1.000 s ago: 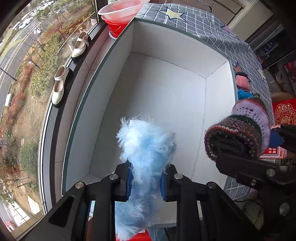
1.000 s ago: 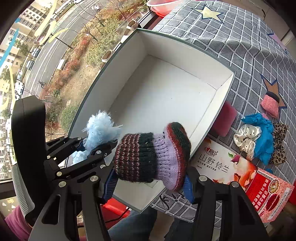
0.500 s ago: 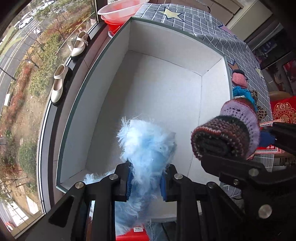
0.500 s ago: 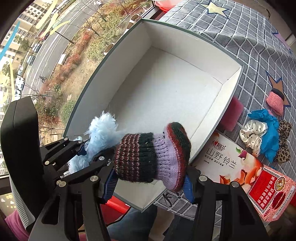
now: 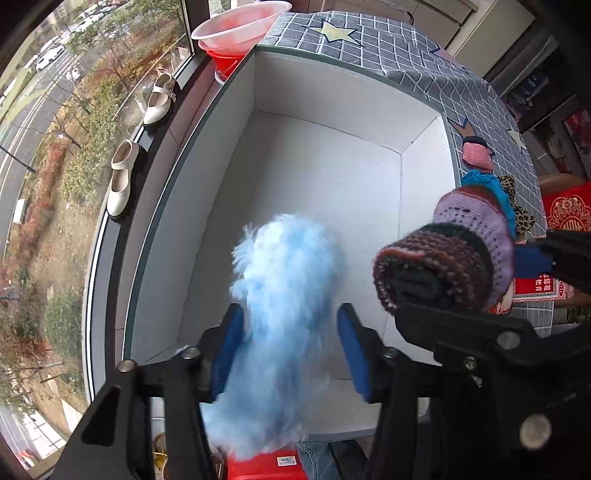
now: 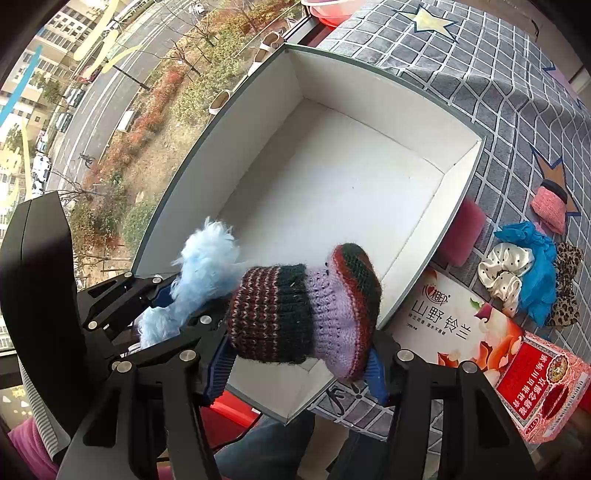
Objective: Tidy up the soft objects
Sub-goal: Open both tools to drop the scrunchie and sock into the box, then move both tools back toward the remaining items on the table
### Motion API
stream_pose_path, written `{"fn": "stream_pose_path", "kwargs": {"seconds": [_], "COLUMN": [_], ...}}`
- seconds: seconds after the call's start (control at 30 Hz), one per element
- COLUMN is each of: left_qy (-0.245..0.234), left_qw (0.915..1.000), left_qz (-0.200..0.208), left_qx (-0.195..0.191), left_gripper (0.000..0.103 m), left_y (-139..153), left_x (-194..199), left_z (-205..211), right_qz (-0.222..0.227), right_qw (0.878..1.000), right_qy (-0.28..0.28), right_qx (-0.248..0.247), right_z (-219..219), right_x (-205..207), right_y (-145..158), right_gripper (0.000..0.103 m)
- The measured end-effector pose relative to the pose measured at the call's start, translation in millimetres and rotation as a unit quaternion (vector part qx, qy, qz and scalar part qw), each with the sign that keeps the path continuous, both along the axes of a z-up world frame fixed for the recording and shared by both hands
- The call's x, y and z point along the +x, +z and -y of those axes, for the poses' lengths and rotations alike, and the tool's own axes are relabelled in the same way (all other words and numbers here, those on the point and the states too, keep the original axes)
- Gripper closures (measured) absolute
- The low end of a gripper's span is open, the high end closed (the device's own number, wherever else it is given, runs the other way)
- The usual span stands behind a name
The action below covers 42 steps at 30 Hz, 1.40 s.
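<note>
A large white box (image 5: 325,177) with a grey-green rim lies open below both grippers; it also shows in the right wrist view (image 6: 332,177). My left gripper (image 5: 291,347) is open, its blue pads apart from the fluffy light-blue item (image 5: 284,325), which is blurred between them over the box's near edge. My right gripper (image 6: 299,354) is shut on a knitted purple, maroon and dark-striped bootie (image 6: 306,310), held above the box's near right corner. The bootie (image 5: 450,266) and the fluffy item (image 6: 199,273) each show in the other view.
On the grey checked cloth (image 6: 498,74) right of the box lie a pink sponge (image 6: 461,236), a pink knit piece (image 6: 550,206), a blue cloth (image 6: 535,266), a dotted scrunchie (image 6: 502,269), a leopard scrunchie (image 6: 565,280) and a printed carton (image 6: 480,339). Red-and-clear basins (image 5: 236,33) stand beyond the box.
My left gripper has opened and the fluffy blue item is slipping down, blurred. The right gripper still holds the bootie, shifted slightly nearer the box.
</note>
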<state>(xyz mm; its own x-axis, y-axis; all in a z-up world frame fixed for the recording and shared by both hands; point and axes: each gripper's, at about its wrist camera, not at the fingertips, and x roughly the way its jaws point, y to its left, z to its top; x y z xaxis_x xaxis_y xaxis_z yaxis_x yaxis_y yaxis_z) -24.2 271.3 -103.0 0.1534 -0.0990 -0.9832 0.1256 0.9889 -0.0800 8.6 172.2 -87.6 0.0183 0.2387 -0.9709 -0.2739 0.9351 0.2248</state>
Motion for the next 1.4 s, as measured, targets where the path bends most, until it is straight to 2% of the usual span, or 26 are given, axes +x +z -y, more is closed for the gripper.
{"fn": "stream_pose_path", "kwargs": {"seconds": [0.07,0.1,0.13,0.17,0.37,0.43,0.47,0.6,0.8,1.0,1.1,1.2,1.3,1.4], "left_qy": [0.012,0.017,0.021,0.024,0.030,0.019,0.011,-0.036,-0.089,-0.112,-0.111,-0.108,-0.101,-0.096], "left_qw": [0.9997,0.9994,0.9991,0.9988,0.9956,0.9942,0.9931,0.9888,0.9860,0.9861,0.9868,0.9884,0.9907,0.9926], "left_qz": [0.015,0.024,0.029,0.032,0.051,0.054,0.055,0.056,0.054,0.033,0.019,0.008,-0.006,-0.018], "left_qx": [-0.012,-0.020,-0.024,-0.027,-0.072,-0.091,-0.103,-0.133,-0.130,-0.119,-0.116,-0.106,-0.091,-0.073], "left_gripper": [0.023,0.021,0.019,0.014,0.008,0.005,0.000,0.000,0.000,0.000,0.000,0.000,0.000,0.000], "left_y": [2.3,4.2,7.0,8.0,33.7,46.6,53.7,81.8,106.2,102.4,98.1,94.4,87.1,77.3], "left_x": [-1.7,-2.5,-2.3,-2.2,-0.2,2.5,4.4,9.3,16.8,28.8,34.3,42.7,54.9,70.9], "left_z": [-4.9,-7.3,-8.9,-10.1,-7.8,-2.4,1.3,23.3,64.2,107.8,125.2,141.9,156.4,173.9], "right_qz": [0.007,0.012,0.017,0.022,0.034,0.042,0.047,0.066,0.099,0.121,0.109,0.086,0.044,0.002], "right_qw": [1.000,1.000,1.000,1.000,0.998,0.997,0.996,0.990,0.973,0.947,0.928,0.910,0.900,0.897], "right_qy": [-0.001,-0.002,-0.003,-0.006,-0.045,-0.054,-0.058,-0.095,-0.180,-0.283,-0.349,-0.399,-0.431,-0.440], "right_qx": [0.000,-0.003,-0.004,-0.005,0.035,0.045,0.053,0.078,0.102,0.091,0.073,0.067,0.051,0.037], "right_z": [0.9,1.7,3.7,6.9,26.2,29.9,33.5,52.4,113.5,214.9,274.7,327.9,371.8,395.2], "right_x": [0.4,1.5,1.7,2.1,1.9,-0.1,-1.4,-7.3,-18.7,-33.9,-41.8,-50.8,-54.0,-52.3], "right_y": [2.4,3.3,4.8,6.7,28.1,42.0,50.0,84.9,130.1,153.3,147.6,125.2,84.4,37.8], "right_gripper": [0.021,0.016,0.005,0.000,0.000,0.000,0.000,0.000,0.000,0.001,0.000,0.000,0.001,0.001]}}
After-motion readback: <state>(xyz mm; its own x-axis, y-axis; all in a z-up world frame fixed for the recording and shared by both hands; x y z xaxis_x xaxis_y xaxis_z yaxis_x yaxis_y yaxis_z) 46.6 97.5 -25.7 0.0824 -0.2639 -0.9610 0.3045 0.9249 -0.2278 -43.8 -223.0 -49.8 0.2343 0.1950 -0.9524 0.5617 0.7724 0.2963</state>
